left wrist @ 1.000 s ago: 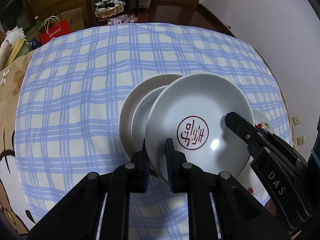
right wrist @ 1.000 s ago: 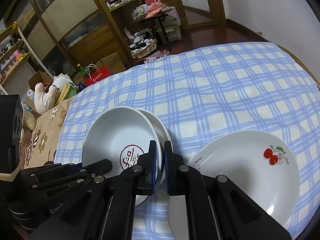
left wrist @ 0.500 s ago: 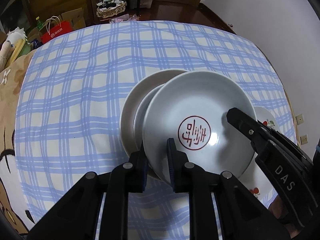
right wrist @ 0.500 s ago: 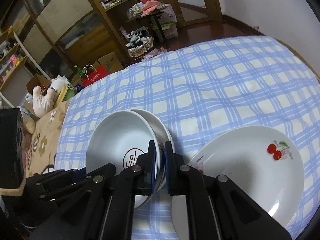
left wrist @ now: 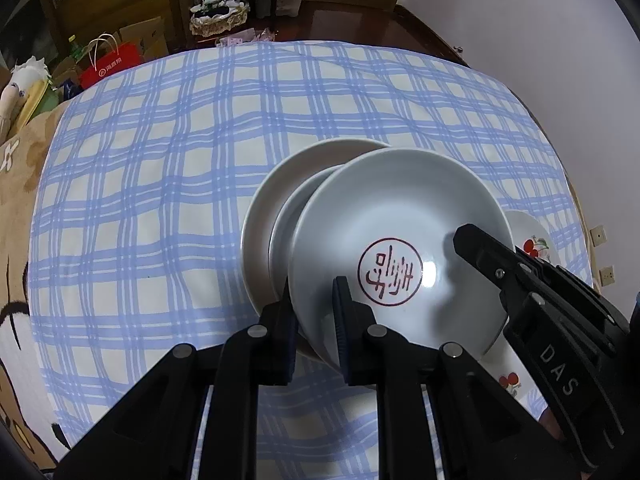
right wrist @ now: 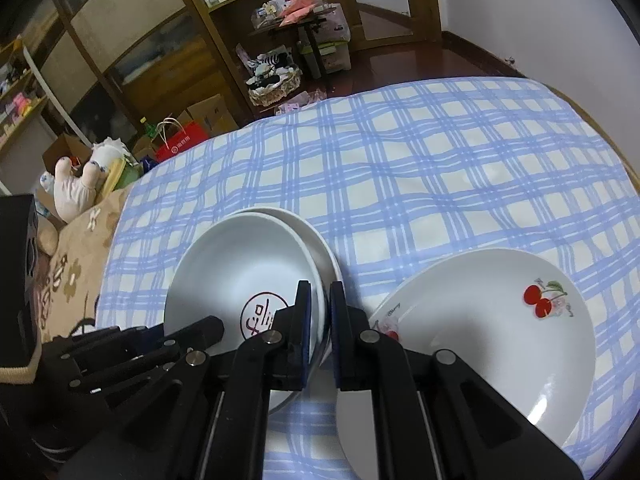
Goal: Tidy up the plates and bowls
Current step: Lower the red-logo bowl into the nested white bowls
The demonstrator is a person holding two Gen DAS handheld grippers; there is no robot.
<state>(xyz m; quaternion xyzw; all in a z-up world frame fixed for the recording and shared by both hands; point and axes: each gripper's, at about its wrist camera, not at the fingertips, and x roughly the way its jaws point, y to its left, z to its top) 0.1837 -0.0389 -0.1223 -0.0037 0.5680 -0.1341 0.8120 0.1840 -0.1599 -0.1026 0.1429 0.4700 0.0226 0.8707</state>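
One glazed round seal plate (left wrist: 400,240), pale grey-white with a red circular stamp at its centre, sits tilted on a stack of two plain plates (left wrist: 272,216). One cherry plate (right wrist: 480,340) lies just to the right. All four are smooth ceramic on a blue checked cloth (left wrist: 180,140). The left gripper (left wrist: 314,312) and the right gripper (right wrist: 320,320) each clamp the seal plate's rim, jaws narrow.

open cloth (left wrist: 200,160) beyond stacked plates (left wrist: 272,216)
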